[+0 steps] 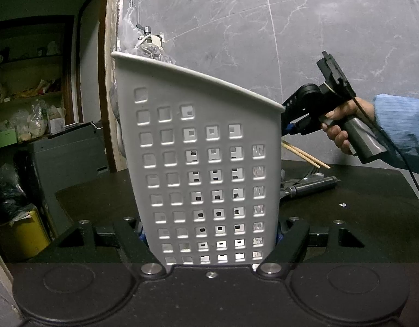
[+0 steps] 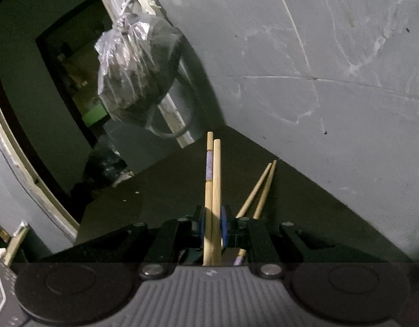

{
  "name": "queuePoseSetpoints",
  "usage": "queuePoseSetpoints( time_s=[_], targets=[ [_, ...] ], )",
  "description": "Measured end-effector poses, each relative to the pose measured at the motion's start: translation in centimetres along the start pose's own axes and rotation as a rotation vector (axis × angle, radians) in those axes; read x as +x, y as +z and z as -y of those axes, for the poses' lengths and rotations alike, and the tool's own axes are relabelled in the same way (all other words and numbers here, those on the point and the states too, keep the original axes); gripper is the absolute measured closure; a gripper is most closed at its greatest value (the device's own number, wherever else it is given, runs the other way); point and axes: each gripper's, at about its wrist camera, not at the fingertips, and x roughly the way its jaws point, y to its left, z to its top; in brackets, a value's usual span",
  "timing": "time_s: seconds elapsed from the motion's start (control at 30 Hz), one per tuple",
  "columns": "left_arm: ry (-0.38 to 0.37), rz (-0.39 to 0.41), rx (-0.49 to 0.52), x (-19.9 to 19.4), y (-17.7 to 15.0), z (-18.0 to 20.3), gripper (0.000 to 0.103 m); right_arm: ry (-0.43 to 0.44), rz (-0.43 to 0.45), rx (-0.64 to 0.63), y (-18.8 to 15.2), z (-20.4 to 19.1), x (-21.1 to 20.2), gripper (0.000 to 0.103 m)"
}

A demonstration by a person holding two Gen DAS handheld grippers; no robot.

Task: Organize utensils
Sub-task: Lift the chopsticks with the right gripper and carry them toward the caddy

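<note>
My left gripper (image 1: 211,238) is shut on a white perforated utensil holder (image 1: 209,163), which stands tilted on the black table (image 1: 100,199). My right gripper (image 2: 212,224) is shut on a pair of wooden chopsticks (image 2: 213,190) that point forward above the table. In the left wrist view the right gripper (image 1: 287,128) is held just right of the holder's rim, with chopstick ends (image 1: 307,156) sticking out below it. A second pair of chopsticks (image 2: 259,190) lies on the table (image 2: 168,190) under the right gripper.
A dark-handled utensil and metal cutlery (image 1: 308,185) lie on the table right of the holder. A grey marble wall (image 1: 291,27) backs the table. A clear plastic bag (image 2: 135,73) hangs at the wall corner. Shelves and bins (image 1: 32,125) stand to the left.
</note>
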Motion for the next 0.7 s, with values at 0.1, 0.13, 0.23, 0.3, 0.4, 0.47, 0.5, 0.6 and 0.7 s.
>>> queuePoseSetpoints(
  time_s=[0.1, 0.13, 0.23, 0.3, 0.4, 0.47, 0.5, 0.6, 0.7],
  targets=[
    [0.001, -0.001, 0.0, 0.0, 0.0, 0.0, 0.026, 0.039, 0.013, 0.009, -0.3, -0.6, -0.5, 0.09],
    [0.001, -0.002, 0.0, 0.0, 0.0, 0.0, 0.026, 0.052, 0.018, 0.009, -0.4, -0.8, -0.8, 0.09],
    [0.002, -0.004, 0.0, -0.1, 0.1, 0.2, 0.026, 0.101, 0.038, 0.012, -0.6, -1.7, -1.6, 0.09],
    [0.003, -0.004, 0.0, -0.1, 0.2, 0.1, 0.026, 0.129, 0.048, 0.005, -0.7, -2.5, -2.0, 0.09],
    [0.002, -0.004, 0.0, -0.1, 0.2, 0.1, 0.026, 0.173, 0.055, -0.001, -0.7, -3.6, -2.5, 0.09],
    [0.002, -0.004, 0.001, -0.1, 0.2, 0.1, 0.026, 0.2, 0.06, -0.008, -0.8, -4.4, -2.9, 0.09],
    [0.002, -0.004, 0.0, -0.1, 0.2, 0.1, 0.026, 0.213, 0.064, -0.009, -0.8, -4.8, -3.1, 0.09],
    [0.002, -0.004, 0.0, -0.1, 0.2, 0.1, 0.026, 0.269, 0.076, 0.006, -0.7, -5.8, -3.6, 0.09],
    [0.002, -0.004, 0.0, -0.1, 0.2, 0.1, 0.026, 0.329, 0.095, 0.011, -0.7, -7.2, -4.3, 0.09]
  ],
)
